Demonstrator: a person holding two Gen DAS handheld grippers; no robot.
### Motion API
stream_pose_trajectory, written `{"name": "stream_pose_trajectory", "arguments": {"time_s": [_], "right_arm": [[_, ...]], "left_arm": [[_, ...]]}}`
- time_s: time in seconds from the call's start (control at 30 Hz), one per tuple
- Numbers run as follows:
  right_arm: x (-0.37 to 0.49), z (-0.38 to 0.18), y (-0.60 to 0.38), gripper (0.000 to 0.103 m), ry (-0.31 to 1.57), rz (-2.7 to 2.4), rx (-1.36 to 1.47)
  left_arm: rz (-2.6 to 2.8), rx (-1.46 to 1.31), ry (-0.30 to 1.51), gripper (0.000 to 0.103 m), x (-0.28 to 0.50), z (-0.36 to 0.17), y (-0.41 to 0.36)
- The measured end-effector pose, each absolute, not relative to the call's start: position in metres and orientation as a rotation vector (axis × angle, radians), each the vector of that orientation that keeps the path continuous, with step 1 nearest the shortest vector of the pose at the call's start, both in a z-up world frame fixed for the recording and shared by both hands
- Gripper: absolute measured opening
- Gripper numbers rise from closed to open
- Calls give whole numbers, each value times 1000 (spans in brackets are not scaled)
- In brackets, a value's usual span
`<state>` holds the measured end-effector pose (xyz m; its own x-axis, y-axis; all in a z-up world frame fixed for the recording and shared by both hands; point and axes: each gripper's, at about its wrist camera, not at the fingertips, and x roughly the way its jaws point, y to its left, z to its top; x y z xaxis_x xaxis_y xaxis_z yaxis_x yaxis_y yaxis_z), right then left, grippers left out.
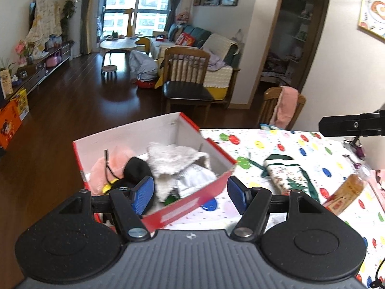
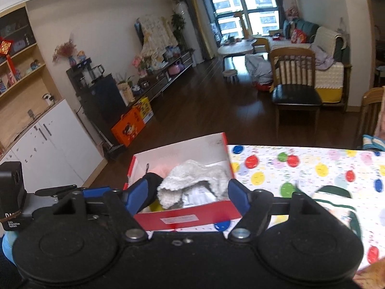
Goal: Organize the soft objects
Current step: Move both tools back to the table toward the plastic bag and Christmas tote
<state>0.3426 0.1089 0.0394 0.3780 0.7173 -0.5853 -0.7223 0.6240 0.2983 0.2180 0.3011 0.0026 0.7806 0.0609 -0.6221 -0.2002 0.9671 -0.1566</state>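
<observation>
A red cardboard box [image 1: 190,200] [image 2: 192,214] with a white inside stands at the table's left corner. In it lie a white fluffy cloth [image 1: 173,161] [image 2: 195,175], a pink plush [image 1: 113,166], a black soft item [image 1: 137,168] [image 2: 152,180] and a white bundle [image 1: 197,175]. My left gripper [image 1: 190,193] hangs above the box's near edge, open, nothing between its blue pads. My right gripper [image 2: 187,196] is also open and empty over the box's near wall. A green-trimmed printed cloth [image 1: 288,173] [image 2: 336,204] lies on the dotted tablecloth [image 1: 276,144] to the right of the box.
A bread-like packet [image 1: 346,190] lies at the table's right. A black gripper part [image 1: 349,125] reaches in from the right edge. Wooden chairs [image 1: 185,77] [image 1: 281,106] stand beyond the table. The other gripper's camera body [image 2: 14,192] shows at left in the right wrist view.
</observation>
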Motion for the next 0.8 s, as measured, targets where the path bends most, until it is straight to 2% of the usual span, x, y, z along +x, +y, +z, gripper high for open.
{"name": "stream_pose_trajectory", "arguments": {"time_s": [0.17,0.27,0.4,0.47,0.67,0.8], "right_arm": [[338,46,72,81,726,854,6],[341,44,53,84,722,809,7],[349,38,29,90,730,761,9],[355,34,18,93,738,743,18],[370,21,-13,103,755,715,38],[381,13,-25,103,770,708,38]], "left_arm": [[99,-212,664,68,220,5,275],[73,-199,666,77,224,5,254],[35,-183,675,78,230,0,223],[26,-185,683,83,234,-5,209],[8,-228,728,84,251,-25,167],[9,-254,750,84,259,-39,144]]}}
